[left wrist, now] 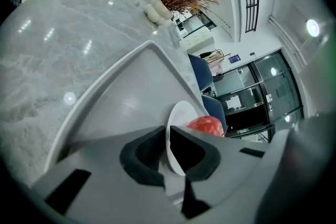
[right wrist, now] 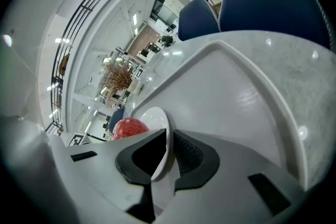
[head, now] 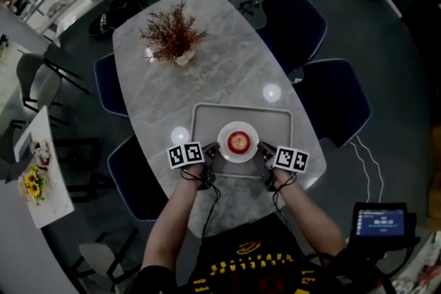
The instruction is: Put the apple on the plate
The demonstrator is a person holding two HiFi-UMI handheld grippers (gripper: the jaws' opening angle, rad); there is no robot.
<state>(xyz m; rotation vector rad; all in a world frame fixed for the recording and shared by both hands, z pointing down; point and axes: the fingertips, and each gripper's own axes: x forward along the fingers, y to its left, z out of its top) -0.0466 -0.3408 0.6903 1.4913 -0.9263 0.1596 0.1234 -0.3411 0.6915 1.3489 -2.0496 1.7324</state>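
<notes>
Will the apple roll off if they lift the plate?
Maybe: the apple is round and looks loose on the plate. The left gripper and right gripper pinch opposite edges, so kept level it probably stays.

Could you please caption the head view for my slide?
Left gripper and right gripper pinch the plate, apple on it, over the tray.

Head view: dim, even overhead light. Two round lamp reflections glare on the table (head: 227, 65), and the white plate (head: 222, 145) reads brightest. Gripper views: brighter, with strong fisheye bending toward black vignetted corners; the nearest foreground is soft, and a ceiling lamp (left wrist: 313, 27) flares.
</notes>
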